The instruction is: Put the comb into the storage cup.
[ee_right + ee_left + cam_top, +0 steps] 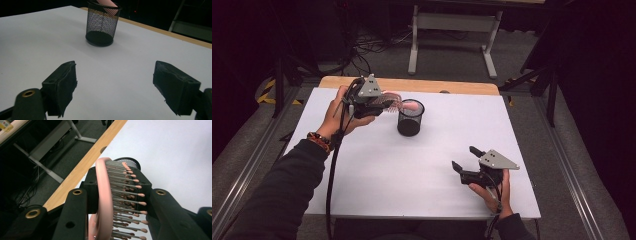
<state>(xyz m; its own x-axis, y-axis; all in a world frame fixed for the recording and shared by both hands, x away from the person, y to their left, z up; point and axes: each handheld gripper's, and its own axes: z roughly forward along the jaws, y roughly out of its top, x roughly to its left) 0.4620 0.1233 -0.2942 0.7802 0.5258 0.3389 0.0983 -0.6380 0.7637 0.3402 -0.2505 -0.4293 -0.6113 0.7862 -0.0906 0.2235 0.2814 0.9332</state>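
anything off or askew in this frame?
Nothing spilled or damaged. The pink hairbrush, clamped bristle-side in the left gripper, leans at a slant with its handle end over the rim of the upright mesh cup. The right gripper sits open, with nothing between its jaws.

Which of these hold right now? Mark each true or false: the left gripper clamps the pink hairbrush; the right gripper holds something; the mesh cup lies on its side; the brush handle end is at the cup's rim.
1. The left gripper clamps the pink hairbrush. True.
2. The right gripper holds something. False: its jaws stand open with nothing between them.
3. The black mesh cup lies on its side. False: it stands upright on the white table.
4. The brush's handle end is at the cup's rim. True.
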